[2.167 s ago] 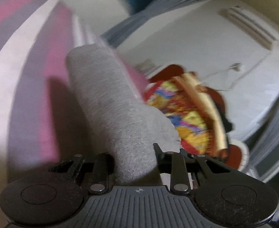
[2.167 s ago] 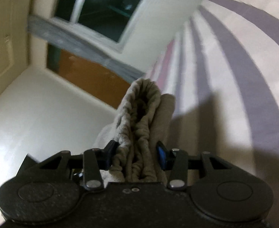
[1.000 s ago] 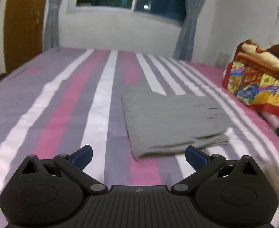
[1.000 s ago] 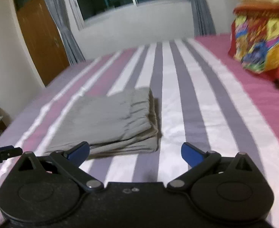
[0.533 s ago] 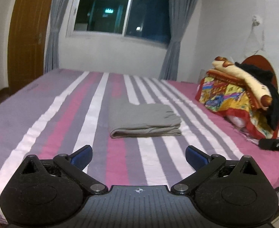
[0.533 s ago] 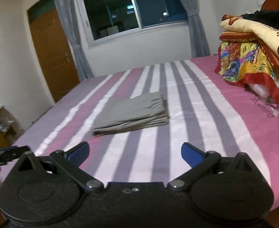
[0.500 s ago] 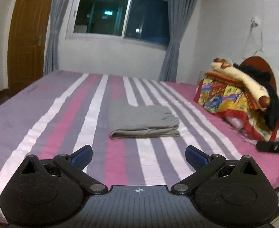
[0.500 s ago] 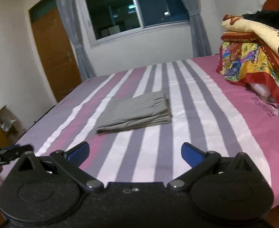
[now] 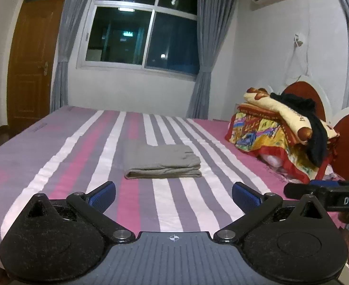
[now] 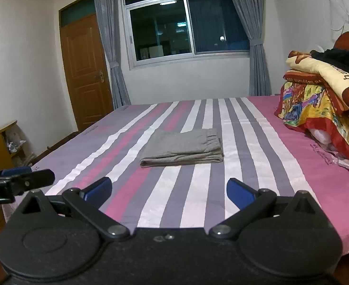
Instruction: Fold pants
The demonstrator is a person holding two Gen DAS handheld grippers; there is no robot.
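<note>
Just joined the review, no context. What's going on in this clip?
A person is holding a pair of tongs in each hand, facing a bed with a striped sheet. The grey pants lie folded into a flat rectangle mid-bed, nothing touching them. The left tongs and right tongs are both open, empty and held short of the bed's near edge. The fold looks done. A pile of blankets sits at the right.

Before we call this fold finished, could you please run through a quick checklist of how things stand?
1. Pants folded into a flat stack: ok.
2. Pants lie fully on the bed, away from its edges: ok.
3. Left gripper open and empty: ok.
4. Right gripper open and empty: ok.
5. Both grippers pulled back, clear of the pants: ok.
6. Underside layers free of creases: cannot tell, hidden.
</note>
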